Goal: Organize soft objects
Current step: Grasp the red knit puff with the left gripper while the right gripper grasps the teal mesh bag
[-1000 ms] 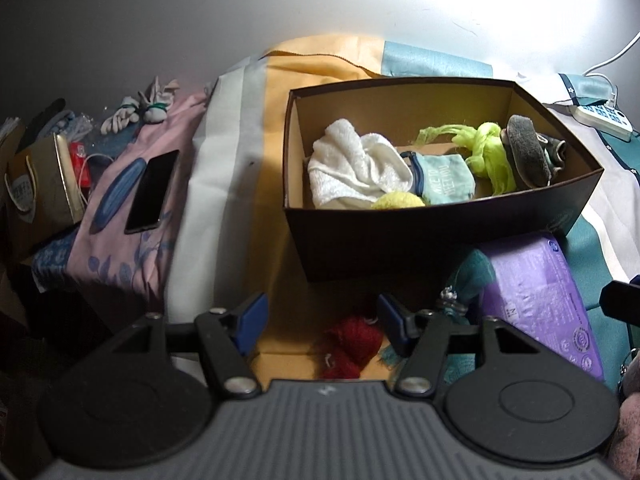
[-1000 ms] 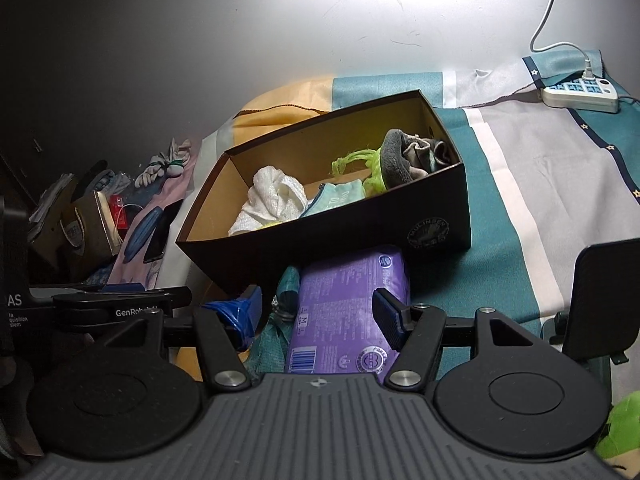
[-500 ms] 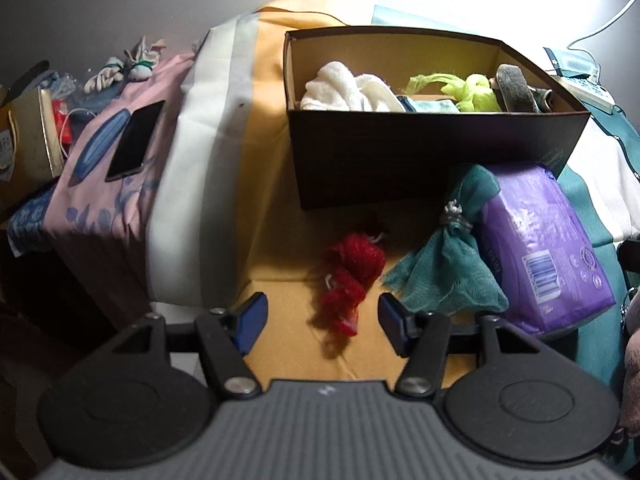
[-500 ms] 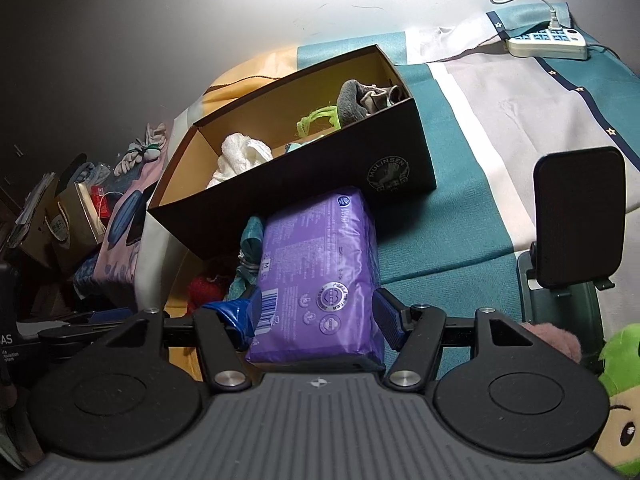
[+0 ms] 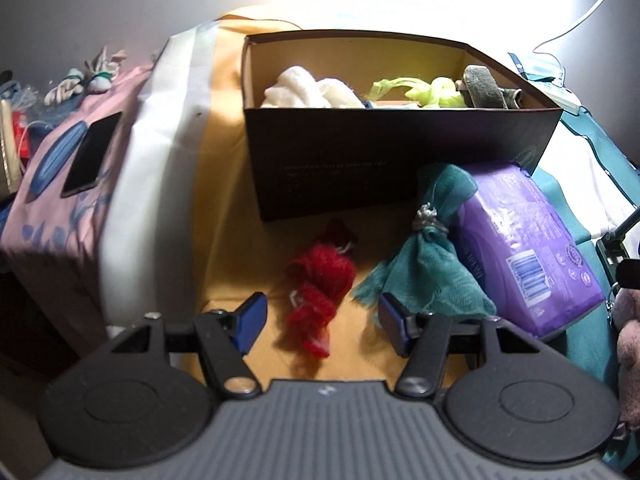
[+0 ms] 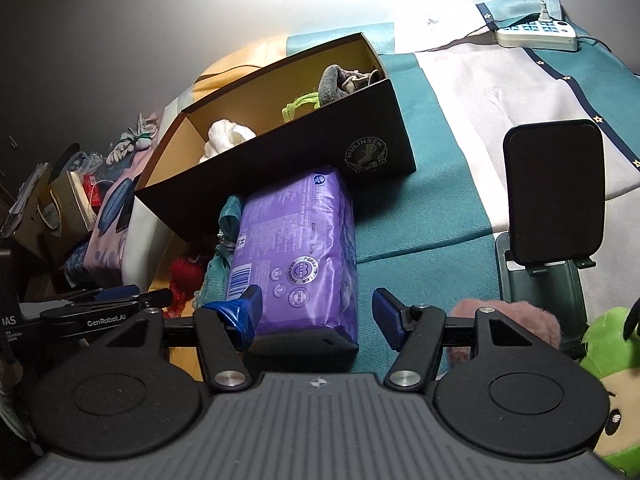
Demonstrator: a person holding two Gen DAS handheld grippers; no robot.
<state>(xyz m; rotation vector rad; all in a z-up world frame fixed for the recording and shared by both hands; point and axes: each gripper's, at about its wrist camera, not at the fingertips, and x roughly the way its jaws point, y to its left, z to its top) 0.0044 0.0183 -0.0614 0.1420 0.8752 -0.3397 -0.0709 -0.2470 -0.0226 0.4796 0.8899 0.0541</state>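
A dark cardboard box on the bed holds a white towel, a lime-green cloth and a grey slipper. In front of it lie a red yarn bundle, a teal mesh pouch and a purple soft pack. My left gripper is open, its fingers on either side of the red bundle's near end, not pressing it. My right gripper is open around the purple pack's near end, with a gap on the right side.
A black phone lies on the pink pillow at the left. A phone stand rises at the right, with a pink plush and a green plush toy near it. A power strip lies by the wall.
Both grippers have sunk and tilted down toward the bed. The red bundle now sits between the left fingers and the purple pack between the right ones. Neither gripper's opening has changed.
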